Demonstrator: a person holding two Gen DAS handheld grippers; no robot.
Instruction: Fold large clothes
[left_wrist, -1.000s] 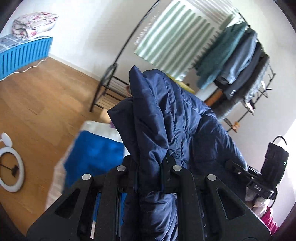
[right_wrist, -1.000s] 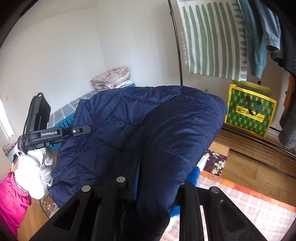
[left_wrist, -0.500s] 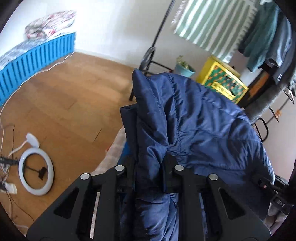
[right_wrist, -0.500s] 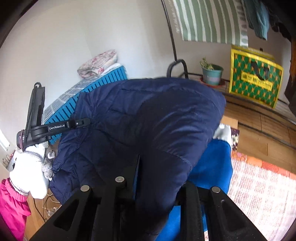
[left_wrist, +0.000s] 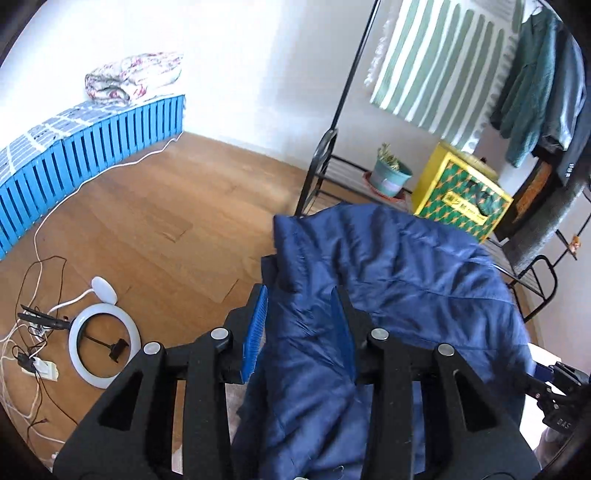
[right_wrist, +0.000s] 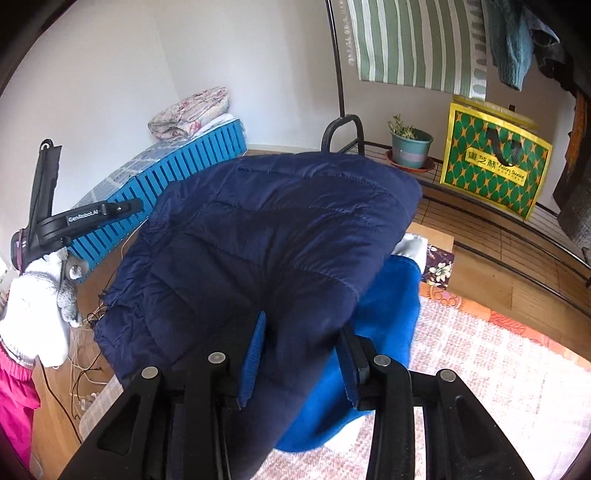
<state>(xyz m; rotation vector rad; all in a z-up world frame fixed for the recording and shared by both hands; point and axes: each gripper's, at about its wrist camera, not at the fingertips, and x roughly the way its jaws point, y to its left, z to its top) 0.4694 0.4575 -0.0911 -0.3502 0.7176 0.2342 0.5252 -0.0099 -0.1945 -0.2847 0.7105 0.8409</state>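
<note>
A navy quilted puffer jacket (left_wrist: 399, 280) hangs between my two grippers. My left gripper (left_wrist: 299, 328) stands open, its blue pads apart, with the jacket's edge lying loose between the fingers. My right gripper (right_wrist: 303, 354) is also open, and the jacket (right_wrist: 266, 236) drapes across its fingers. Under the jacket lies a bright blue garment (right_wrist: 384, 325) on a pink and white rug (right_wrist: 491, 384). The left gripper's body (right_wrist: 62, 221), held in a white glove, shows at the left of the right wrist view.
A black clothes rack (left_wrist: 325, 162) with hanging clothes and a striped towel (right_wrist: 417, 40) stands behind. A yellow-green bag (right_wrist: 495, 158) and potted plant (right_wrist: 410, 144) sit on its base. Blue crates (left_wrist: 74, 158), a ring light (left_wrist: 105, 347) and cables lie on the wooden floor.
Both grippers have opened from their hold on the jacket. The jacket has come lower and both views have tilted down toward the floor and rug.
</note>
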